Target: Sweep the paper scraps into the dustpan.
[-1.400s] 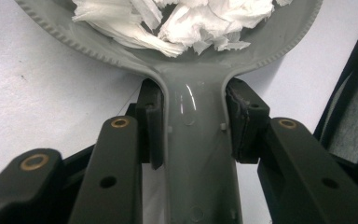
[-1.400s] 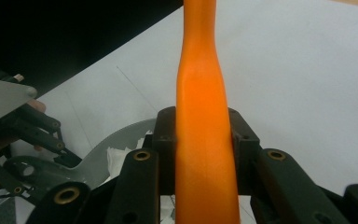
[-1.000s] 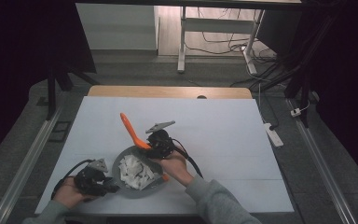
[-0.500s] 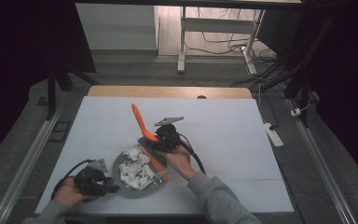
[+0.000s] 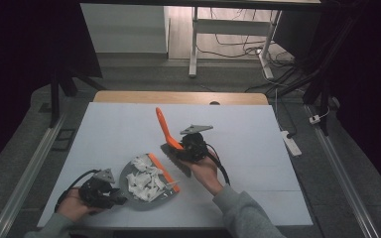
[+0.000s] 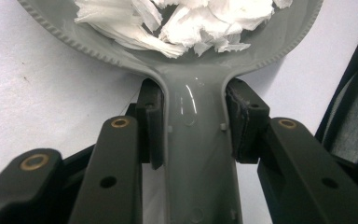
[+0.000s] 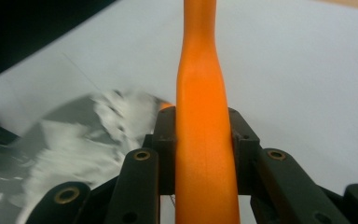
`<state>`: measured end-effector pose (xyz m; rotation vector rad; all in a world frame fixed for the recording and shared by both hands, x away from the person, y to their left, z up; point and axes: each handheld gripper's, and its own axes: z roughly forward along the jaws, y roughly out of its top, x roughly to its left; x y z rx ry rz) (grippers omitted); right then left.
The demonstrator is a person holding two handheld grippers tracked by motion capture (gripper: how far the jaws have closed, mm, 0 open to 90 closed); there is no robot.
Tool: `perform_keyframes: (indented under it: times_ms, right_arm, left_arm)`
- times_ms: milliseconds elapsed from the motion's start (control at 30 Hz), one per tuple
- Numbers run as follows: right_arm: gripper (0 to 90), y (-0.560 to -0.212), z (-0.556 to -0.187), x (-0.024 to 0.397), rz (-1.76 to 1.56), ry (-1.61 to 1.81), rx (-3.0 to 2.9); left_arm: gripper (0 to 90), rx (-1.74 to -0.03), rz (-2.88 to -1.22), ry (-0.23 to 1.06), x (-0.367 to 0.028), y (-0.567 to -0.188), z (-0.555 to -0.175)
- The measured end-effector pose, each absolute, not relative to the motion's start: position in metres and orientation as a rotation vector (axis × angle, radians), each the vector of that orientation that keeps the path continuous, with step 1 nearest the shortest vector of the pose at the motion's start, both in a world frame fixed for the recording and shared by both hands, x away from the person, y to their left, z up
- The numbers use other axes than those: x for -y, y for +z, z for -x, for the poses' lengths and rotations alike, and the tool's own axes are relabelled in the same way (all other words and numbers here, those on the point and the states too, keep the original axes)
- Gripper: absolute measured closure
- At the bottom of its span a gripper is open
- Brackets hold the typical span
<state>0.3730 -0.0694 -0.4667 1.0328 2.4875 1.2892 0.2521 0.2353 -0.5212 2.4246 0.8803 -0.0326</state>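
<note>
A grey dustpan [image 5: 129, 174] lies at the table's near left with a heap of white paper scraps [image 5: 144, 181] in it. An orange strip [image 5: 164, 172] runs along its right rim. My left gripper [image 5: 118, 198] is shut on the pan's handle [image 6: 196, 163]; both pads [image 6: 153, 122] press its sides, and the scraps [image 6: 191, 18] lie just beyond. My right gripper [image 5: 179, 148] is shut on the long orange handle [image 5: 162, 124] of a brush. It is tilted up and away, just right of the pan and off it. That handle [image 7: 200, 116] runs between the jaws, with the pan [image 7: 60, 135] blurred at the left.
The white tabletop [image 5: 238, 129] stretches to the right and to the far side, ending at a wooden edge [image 5: 178, 97]. A white power strip [image 5: 290, 141] lies on the floor beyond the right edge. A black cable [image 5: 221, 166] trails from my right gripper.
My right gripper has carried the orange brush up and to the right, from over the dustpan to beside it, uncovering the scraps and the orange strip. The left gripper and pan stayed put.
</note>
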Motion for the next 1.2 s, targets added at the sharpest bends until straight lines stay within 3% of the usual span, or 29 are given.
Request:
perform_keyframes:
  times_ms: [267, 633, 1200]
  right_arm:
    - [70.7, -0.498, -0.368, 0.067, -1.1, 1.227, -2.521]
    - [70.6, -0.485, -0.332, 0.026, -0.969, 1.409, -2.58]
    - [70.6, -0.467, -0.342, 0.072, -1.03, 1.404, -2.498]
  left_arm:
    - [62.2, -0.89, -2.422, -0.029, -0.233, -0.521, -0.252]
    - [62.2, -0.895, -2.418, -0.024, -0.233, -0.522, -0.251]
    - [62.4, -0.904, -2.358, -0.002, -0.235, -0.523, -0.25]
